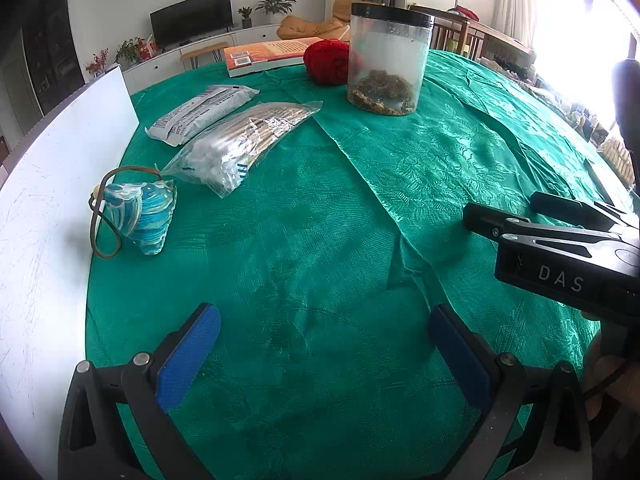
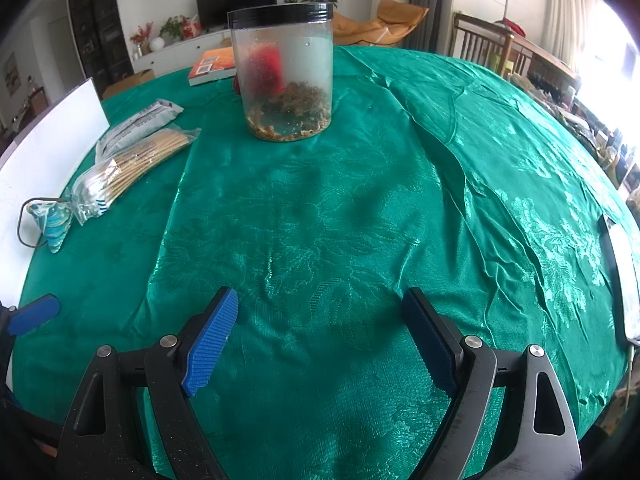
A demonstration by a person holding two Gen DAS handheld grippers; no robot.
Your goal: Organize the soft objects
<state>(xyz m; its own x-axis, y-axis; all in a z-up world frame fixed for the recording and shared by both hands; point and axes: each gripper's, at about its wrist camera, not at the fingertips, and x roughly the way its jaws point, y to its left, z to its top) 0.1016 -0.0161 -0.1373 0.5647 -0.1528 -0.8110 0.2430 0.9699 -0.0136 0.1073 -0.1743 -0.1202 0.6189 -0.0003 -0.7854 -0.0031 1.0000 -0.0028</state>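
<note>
- Green-clothed counter; both tongs spread wide, holding nothing.
- Cotton-swab bag lies far-left of left tongs, long axis running far-right; left nearer.

Daylight floods in from the window at far right, blown out to white in both views. The green tablecloth shows sheen on its folds and soft, faint shadows. Strong fisheye bending and dark vignetting at the corners. Focus sharp at centre; the clear jar looks hazy.
</note>
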